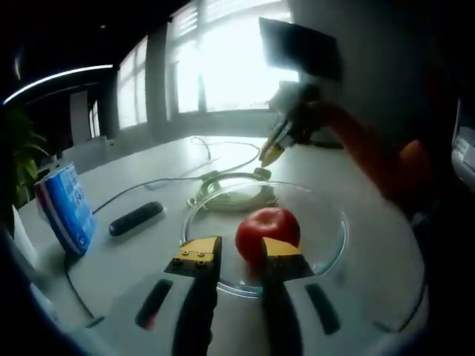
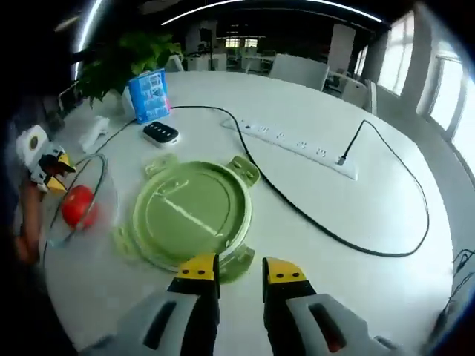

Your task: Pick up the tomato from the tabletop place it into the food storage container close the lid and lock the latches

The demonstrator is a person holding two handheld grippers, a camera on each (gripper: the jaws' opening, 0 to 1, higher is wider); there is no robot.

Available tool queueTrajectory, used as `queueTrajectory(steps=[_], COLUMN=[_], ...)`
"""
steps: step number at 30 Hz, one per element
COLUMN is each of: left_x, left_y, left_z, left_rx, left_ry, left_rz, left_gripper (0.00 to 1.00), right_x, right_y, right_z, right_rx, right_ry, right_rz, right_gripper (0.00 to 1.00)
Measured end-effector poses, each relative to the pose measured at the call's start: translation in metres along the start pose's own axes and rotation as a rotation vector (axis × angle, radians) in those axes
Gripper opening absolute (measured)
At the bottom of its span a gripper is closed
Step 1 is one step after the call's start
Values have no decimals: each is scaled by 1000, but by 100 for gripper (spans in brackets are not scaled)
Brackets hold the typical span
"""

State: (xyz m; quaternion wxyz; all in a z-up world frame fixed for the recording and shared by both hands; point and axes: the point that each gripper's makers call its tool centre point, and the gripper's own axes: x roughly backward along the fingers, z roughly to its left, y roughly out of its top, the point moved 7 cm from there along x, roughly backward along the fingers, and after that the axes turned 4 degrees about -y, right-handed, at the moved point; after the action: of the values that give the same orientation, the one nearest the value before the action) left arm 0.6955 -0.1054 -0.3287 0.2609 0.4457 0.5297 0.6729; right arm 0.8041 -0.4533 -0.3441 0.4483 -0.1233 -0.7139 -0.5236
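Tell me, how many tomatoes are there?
1. The tomato sits inside the clear container, right at the left gripper; none seen elsewhere, though some could be hidden.

Left gripper [image 1: 239, 256]: two dark jaws with yellow tips, rising from the bottom of the left gripper view; jaws parted, with the right tip against the red round tomato [image 1: 267, 232] and the left tip apart from it.
Left gripper, as seen from the right gripper view [image 2: 53, 167]: at the far left edge, yellow-tipped, held just above the tomato [image 2: 78, 206].
Right gripper [image 2: 241, 273]: two dark jaws with yellow tips and grey bodies, rising from the bottom of the right gripper view; jaws parted by a narrow gap, nothing between them.
Right gripper, as seen from the left gripper view [image 1: 272, 154]: upper right, tips pointing down-left, held in the air.
Sleeve [image 1: 371, 152]: orange, behind the right gripper.
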Motion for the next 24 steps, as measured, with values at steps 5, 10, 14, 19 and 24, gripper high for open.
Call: queueTrajectory(steps=[5, 10, 14, 19, 24], left_x=[0, 0, 0, 0, 0], left_y=[0, 0, 0, -1, -1], left_z=[0, 0, 1, 1, 2], left_rx=[-2, -4, -4, -4, -2], left_ry=[2, 3, 3, 3, 2], left_rz=[-1, -1, -2, -3, -5], left_gripper=[15, 15, 15, 15, 15], right_x=[-6, -13, -19, -29, -31], right_y=[-13, -13, -14, -10, -4], right_z=[3, 7, 2, 1, -6], right_rx=[-32, -110, -213, -373, -421], right_ry=[29, 81, 115, 146, 172], right_rz=[43, 55, 62, 57, 81], right_gripper=[13, 11, 10, 5, 0])
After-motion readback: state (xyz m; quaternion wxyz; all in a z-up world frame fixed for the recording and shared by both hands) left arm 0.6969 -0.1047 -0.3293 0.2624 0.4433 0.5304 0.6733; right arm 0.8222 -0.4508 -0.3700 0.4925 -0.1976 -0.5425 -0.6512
